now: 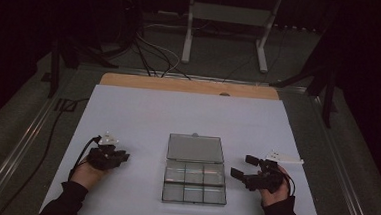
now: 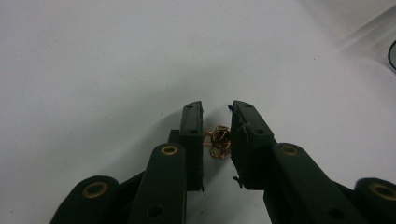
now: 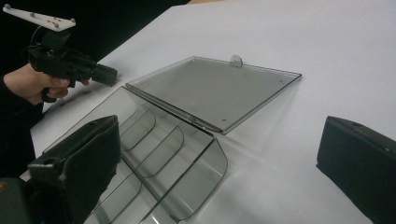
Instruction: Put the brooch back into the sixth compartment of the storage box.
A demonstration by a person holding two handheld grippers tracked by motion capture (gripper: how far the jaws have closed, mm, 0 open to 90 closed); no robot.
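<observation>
Copper-coloured chain links (image 2: 219, 142) sit pinched in the left gripper (image 2: 217, 122), visible up close; the right gripper (image 3: 219, 154) stands spread.

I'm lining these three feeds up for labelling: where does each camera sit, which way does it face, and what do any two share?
High view: above the person's side, looking forward and down on the white table; both forearms and the left gripper enter from below.
Left gripper view: rides the left gripper, looking along its jaws, nearly shut around a small gold-coloured trinket.
Right gripper view: rides the right gripper, jaws wide, facing the open clear compartment box.
Shared: high and right gripper views both show the box and left gripper.
</observation>
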